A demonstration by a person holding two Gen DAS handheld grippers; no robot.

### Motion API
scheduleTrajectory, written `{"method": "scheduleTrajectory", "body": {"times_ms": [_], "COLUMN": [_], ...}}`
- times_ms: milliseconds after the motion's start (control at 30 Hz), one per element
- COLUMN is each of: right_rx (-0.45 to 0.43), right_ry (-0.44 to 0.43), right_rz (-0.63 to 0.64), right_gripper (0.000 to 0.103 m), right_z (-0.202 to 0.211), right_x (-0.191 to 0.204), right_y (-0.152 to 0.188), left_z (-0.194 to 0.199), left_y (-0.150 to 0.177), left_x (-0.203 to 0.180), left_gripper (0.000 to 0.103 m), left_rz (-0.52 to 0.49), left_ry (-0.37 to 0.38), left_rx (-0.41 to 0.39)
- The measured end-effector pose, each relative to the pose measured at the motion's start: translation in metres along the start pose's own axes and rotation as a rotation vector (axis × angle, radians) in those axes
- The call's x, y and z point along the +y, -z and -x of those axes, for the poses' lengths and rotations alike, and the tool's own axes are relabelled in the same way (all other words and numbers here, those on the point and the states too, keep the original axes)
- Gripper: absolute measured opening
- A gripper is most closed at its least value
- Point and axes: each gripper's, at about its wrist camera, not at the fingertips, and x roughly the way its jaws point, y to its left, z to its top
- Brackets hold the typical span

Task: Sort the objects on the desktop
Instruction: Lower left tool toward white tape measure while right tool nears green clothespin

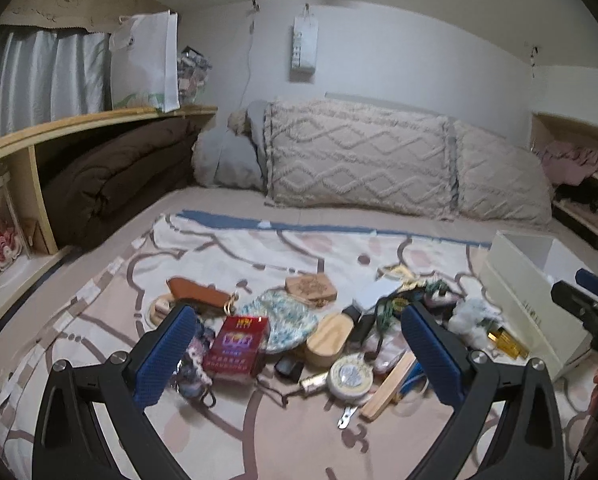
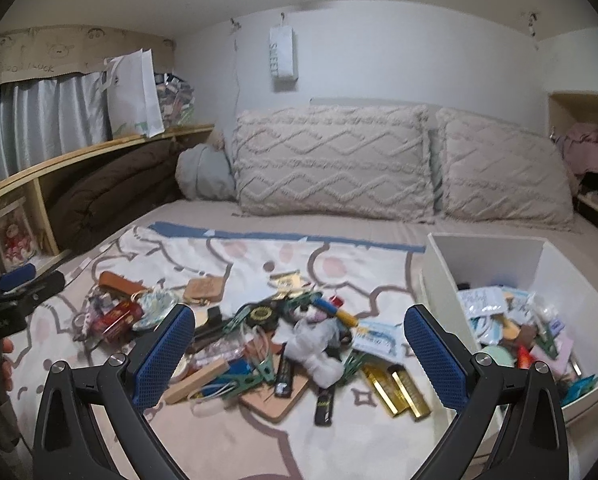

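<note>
Both grippers hover level over a bed strewn with small clutter, jaws spread and empty.

From the left wrist view, the left gripper (image 1: 299, 344) points forward and slightly down, jaws wide apart, holding nothing; a red cigarette pack (image 1: 237, 348) lies just inside its left finger at 9 o'clock, a round tin (image 1: 350, 376) toward 5 o'clock. From the right wrist view, the right gripper (image 2: 299, 344) has the same pose, jaws parted and bare above the pile of objects (image 2: 283, 340); gold bars (image 2: 399, 390) sit at 4 o'clock, and the white bin (image 2: 499, 256), partly filled, stands at 2 o'clock.
</note>
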Motion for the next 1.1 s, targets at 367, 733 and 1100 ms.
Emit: {"method": "scheduleTrajectory", "body": {"times_ms": [367, 733, 1100], "right_rx": [0.107, 0.243, 0.328], "right_ry": [-0.016, -0.019, -0.024], "right_rz": [-0.013, -0.05, -0.001], "right_gripper": [0.103, 0.103, 0.103], "right_z": [-0.025, -0.058, -0.08], "right_x": [-0.002, -0.012, -0.005], "right_y": [0.022, 0.05, 0.074], "left_z": [-0.04, -0.075, -0.093], "left_y": [0.027, 0.051, 0.065], "left_x": [-0.015, -0.032, -0.042], "left_gripper": [0.103, 0.096, 0.08], "left_rz": [-0.048, -0.112, -0.13], "left_ry": [0.021, 0.06, 0.097], "left_rx": [0.115, 0.223, 0.272]}}
